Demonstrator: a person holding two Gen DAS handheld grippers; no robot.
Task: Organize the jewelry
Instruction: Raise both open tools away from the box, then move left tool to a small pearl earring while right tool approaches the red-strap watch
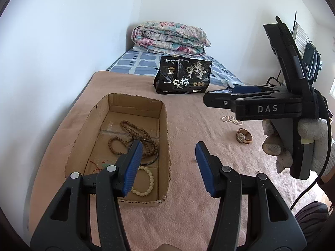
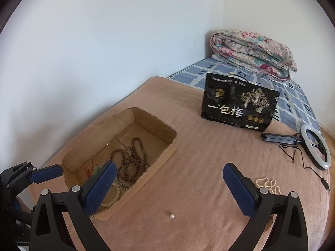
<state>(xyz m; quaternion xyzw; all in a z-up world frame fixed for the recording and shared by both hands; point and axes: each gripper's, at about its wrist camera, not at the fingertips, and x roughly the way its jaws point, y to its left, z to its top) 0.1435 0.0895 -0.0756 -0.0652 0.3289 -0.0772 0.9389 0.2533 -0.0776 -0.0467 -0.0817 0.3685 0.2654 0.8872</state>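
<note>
Right wrist view: both grippers empty over a pink fleece bed.
Right gripper (image 2: 168, 185) jaws spread wide (left gripper (image 1: 168, 169) jaws parted too); cardboard box (image 2: 161, 159) holds wooden bead strands (image 2: 134, 159) and cream bracelet (image 2: 114, 198); pearl strand (image 2: 269, 185) and watch (image 1: 243, 136) lie outside.

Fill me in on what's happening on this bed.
A person with a gripper in each hand is sorting jewelry into a cardboard box on a pink blanket. Brown bead strings and a cream bead bracelet already lie inside. A pearl strand, a wristwatch and one loose pearl remain outside. The left gripper and right gripper are both open and empty.
</note>
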